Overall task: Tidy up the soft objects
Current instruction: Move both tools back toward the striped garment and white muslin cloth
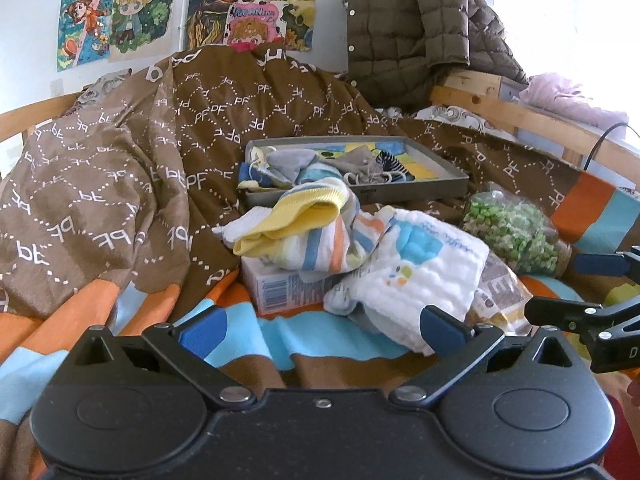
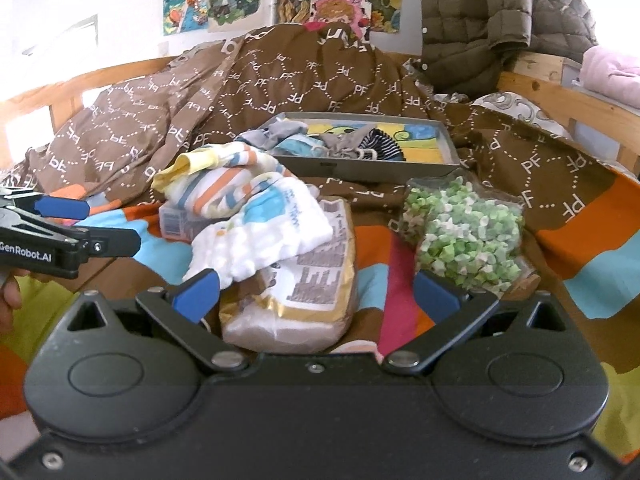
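A heap of soft cloths lies on the bed, on the striped blanket (image 1: 256,320), just in front of the grey tray (image 1: 420,190). On top is a yellow-edged striped cloth (image 1: 304,228); beside and partly under it sits a white quilted cloth (image 1: 416,276) with blue patches. The striped cloth rests on a small cardboard box (image 1: 280,288), and the white cloth drapes over a brown and gold packet (image 2: 304,292). The tray already holds several small garments, among them a grey piece (image 2: 352,138) and a dark striped sock (image 2: 384,146). To the right of the pile lies a clear bag of green and white bits (image 2: 464,232), apart from the cloths.

The left gripper (image 1: 320,328) has its jaws spread wide and empty, low before the white cloth. The right gripper (image 2: 316,292) is likewise wide apart, holding nothing, its jaws flanking the packet. A brown patterned duvet (image 1: 120,160) is bunched behind, with a quilted jacket (image 1: 420,28) and posters (image 1: 120,16) beyond
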`<state>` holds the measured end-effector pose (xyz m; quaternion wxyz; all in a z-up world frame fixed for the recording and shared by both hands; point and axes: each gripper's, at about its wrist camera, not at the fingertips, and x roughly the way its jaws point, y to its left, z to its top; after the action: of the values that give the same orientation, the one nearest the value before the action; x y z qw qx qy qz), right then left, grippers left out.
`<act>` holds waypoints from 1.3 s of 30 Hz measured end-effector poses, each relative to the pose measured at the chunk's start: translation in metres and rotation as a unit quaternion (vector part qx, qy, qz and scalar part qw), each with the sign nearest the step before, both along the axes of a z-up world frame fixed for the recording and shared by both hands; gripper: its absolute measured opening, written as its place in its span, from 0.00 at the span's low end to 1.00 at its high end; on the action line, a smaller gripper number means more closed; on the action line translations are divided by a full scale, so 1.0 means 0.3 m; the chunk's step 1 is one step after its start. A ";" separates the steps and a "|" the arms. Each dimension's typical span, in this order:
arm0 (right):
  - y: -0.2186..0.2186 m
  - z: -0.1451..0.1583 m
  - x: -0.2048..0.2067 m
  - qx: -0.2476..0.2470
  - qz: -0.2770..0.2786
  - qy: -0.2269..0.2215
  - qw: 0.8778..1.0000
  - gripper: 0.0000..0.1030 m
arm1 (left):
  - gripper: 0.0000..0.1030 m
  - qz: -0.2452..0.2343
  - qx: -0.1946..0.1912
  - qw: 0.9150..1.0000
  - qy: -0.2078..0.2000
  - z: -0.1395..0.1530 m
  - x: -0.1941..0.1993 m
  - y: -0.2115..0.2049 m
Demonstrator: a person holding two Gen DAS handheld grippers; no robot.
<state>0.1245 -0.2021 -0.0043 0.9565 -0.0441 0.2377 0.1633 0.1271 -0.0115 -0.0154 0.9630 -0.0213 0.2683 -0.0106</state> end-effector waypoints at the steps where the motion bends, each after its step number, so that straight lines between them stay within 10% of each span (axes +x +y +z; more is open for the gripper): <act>1: 0.003 -0.002 0.003 -0.001 0.003 0.000 1.000 0.99 | 0.99 0.000 0.000 1.000 0.001 -0.001 -0.001 0.003; 39: 0.187 -0.076 0.254 -0.020 0.057 -0.026 0.998 0.99 | 0.99 -0.006 0.051 0.998 -0.028 0.049 0.241 0.067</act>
<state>0.2007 -0.1460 -0.0270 0.9503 -0.0810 0.2130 0.2120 0.1994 0.0087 -0.0008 0.9699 0.0297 0.2415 -0.0036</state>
